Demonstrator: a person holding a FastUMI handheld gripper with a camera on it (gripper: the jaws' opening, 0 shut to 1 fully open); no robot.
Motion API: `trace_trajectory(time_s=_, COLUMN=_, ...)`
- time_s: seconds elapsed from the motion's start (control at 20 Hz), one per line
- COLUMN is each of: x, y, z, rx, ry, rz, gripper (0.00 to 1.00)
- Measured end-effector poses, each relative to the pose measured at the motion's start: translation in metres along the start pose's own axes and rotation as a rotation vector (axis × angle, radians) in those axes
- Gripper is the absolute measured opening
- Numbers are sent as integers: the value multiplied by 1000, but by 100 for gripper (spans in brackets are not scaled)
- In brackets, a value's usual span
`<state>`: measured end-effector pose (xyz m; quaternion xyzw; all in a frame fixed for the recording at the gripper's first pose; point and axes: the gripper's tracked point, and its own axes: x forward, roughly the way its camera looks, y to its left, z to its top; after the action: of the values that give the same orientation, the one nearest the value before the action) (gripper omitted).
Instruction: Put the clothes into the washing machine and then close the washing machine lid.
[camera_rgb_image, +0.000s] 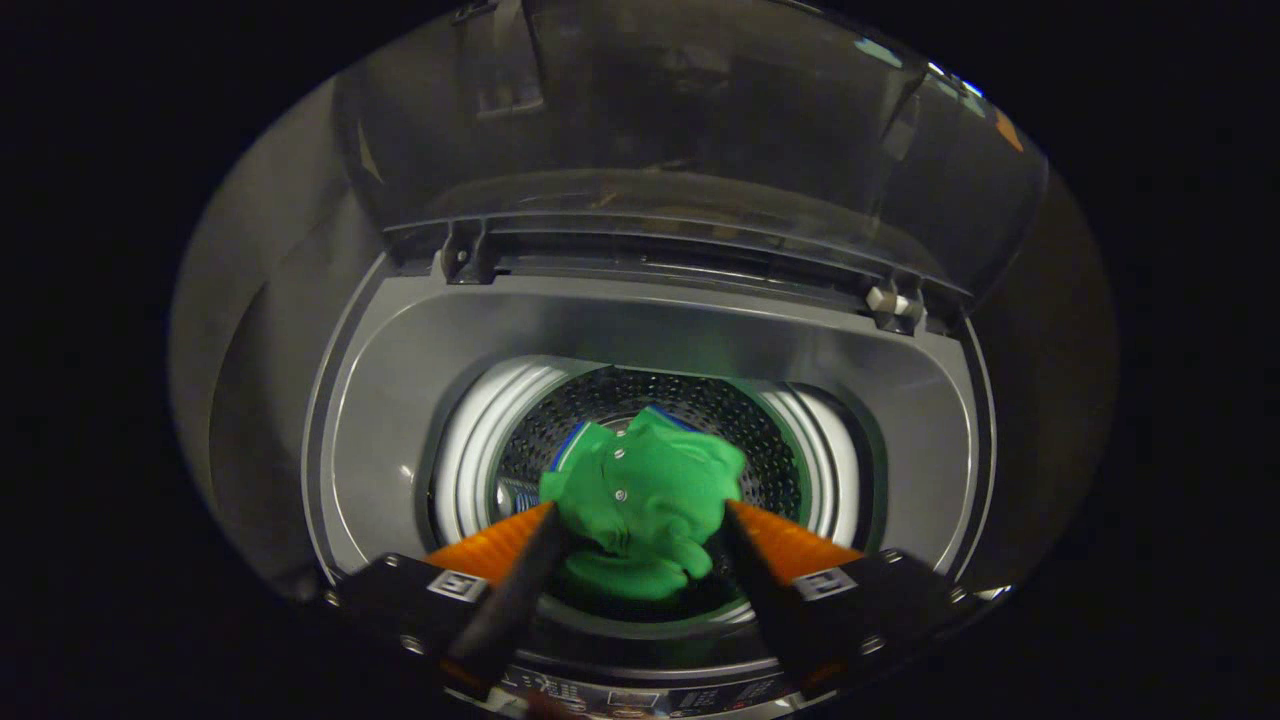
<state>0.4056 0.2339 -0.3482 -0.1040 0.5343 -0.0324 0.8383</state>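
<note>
Dark booth; open washing machine (400, 420), hand-held gripper (640, 520) pinching green shirt (640, 490) over drum (770, 450).

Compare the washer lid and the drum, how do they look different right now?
The lid is a dark see-through panel, while the drum is shiny metal dotted with small holes. The lid stands raised at the back of the washer; the drum sits sunk below the opening. The drum has the green shirt hanging over it, pinched between the fingers of the gripper; the lid bears nothing. Both are parts of the same washer.
</note>
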Motion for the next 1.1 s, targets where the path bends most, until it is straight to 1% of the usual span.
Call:
trace_trajectory(time_s=0.1, x=-2, y=1, z=2, rx=-7, ry=-25, rz=3, gripper=97)
trace_trajectory(time_s=0.2, x=-15, y=-2, z=11, rx=-5, ry=-79, rz=-8, gripper=97)
trace_trajectory(time_s=0.3, x=-34, y=-8, z=27, rx=23, ry=-154, rz=-24, gripper=97)
trace_trajectory(time_s=0.4, x=-61, y=-14, z=49, rx=42, ry=-230, rz=-33, gripper=98)
trace_trajectory(time_s=0.5, x=-82, y=-23, z=68, rx=36, ry=-288, rz=-65, gripper=97)
trace_trajectory(time_s=0.75, x=-147, y=-46, z=122, rx=12, ry=-390, rz=-153, gripper=97)
trace_trajectory(time_s=0.95, x=-191, y=-52, z=177, rx=59, ry=-484, rz=-160, gripper=97)
trace_trajectory(time_s=1.1, x=-213, y=-62, z=206, rx=56, ry=-522, rz=-176, gripper=96)
